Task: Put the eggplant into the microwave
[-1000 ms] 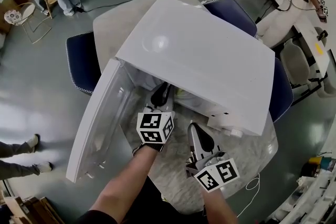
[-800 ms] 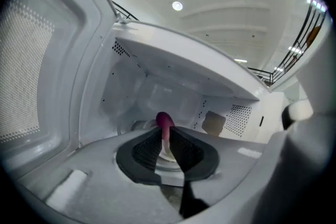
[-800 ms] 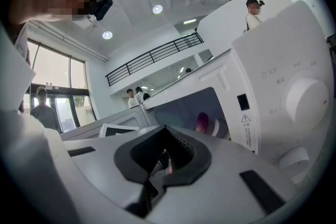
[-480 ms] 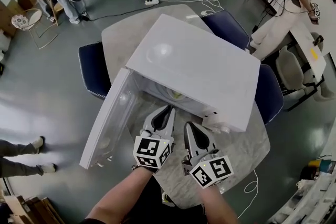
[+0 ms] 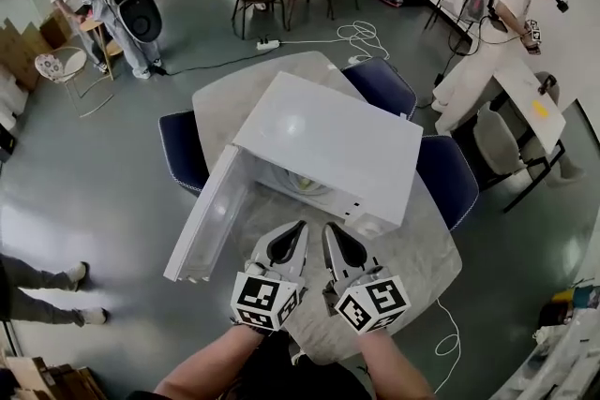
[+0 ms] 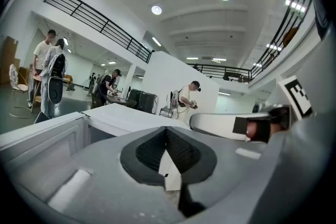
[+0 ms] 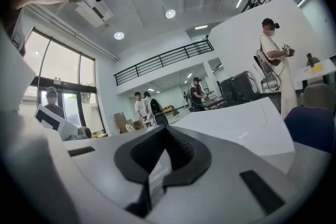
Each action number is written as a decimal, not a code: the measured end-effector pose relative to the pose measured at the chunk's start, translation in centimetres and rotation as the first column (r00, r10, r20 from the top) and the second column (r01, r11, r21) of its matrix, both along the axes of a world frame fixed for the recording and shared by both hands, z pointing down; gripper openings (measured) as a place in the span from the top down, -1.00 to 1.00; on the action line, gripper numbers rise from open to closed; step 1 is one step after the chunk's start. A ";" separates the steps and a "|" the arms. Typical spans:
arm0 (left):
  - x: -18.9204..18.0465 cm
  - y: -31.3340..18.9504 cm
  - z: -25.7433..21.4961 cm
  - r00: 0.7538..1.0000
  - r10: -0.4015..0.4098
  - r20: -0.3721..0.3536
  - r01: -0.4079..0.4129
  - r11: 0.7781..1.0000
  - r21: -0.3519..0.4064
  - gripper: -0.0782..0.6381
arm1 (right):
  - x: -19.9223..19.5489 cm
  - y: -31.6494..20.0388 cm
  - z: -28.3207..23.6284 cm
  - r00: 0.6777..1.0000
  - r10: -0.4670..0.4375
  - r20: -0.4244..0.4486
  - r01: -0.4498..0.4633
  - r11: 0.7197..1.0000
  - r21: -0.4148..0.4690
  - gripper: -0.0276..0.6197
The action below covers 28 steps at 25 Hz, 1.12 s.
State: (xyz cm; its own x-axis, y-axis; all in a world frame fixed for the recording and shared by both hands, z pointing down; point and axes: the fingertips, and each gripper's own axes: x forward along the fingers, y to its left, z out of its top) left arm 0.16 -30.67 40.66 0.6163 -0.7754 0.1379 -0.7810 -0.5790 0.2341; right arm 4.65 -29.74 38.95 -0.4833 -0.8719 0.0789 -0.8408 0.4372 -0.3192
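Left gripper (image 5: 292, 232) and right gripper (image 5: 330, 232), jaws together, empty, at the table's (image 5: 424, 259) near edge before the open microwave (image 5: 328, 140).

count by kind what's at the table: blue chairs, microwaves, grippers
blue chairs: 3
microwave: 1
grippers (left gripper, right gripper): 2
total: 6

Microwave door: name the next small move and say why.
Probably move the left tool to the open door and push it shut. It and the right tool are shut and empty, outside the microwave, and something pale lies inside, though I cannot tell it is the eggplant.
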 end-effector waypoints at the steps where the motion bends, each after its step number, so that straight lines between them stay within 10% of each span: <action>1: 0.0 0.7 -0.9 1.000 -0.003 -0.003 0.003 1.000 0.004 0.76 | 0.2 0.5 -0.6 1.000 0.001 0.001 -0.001 1.000 0.002 0.91; 28: 1.5 11.3 -11.0 0.999 -0.041 -0.036 0.045 0.992 0.118 0.76 | 1.3 9.6 -9.6 0.994 -0.059 -0.095 0.072 0.988 0.137 0.91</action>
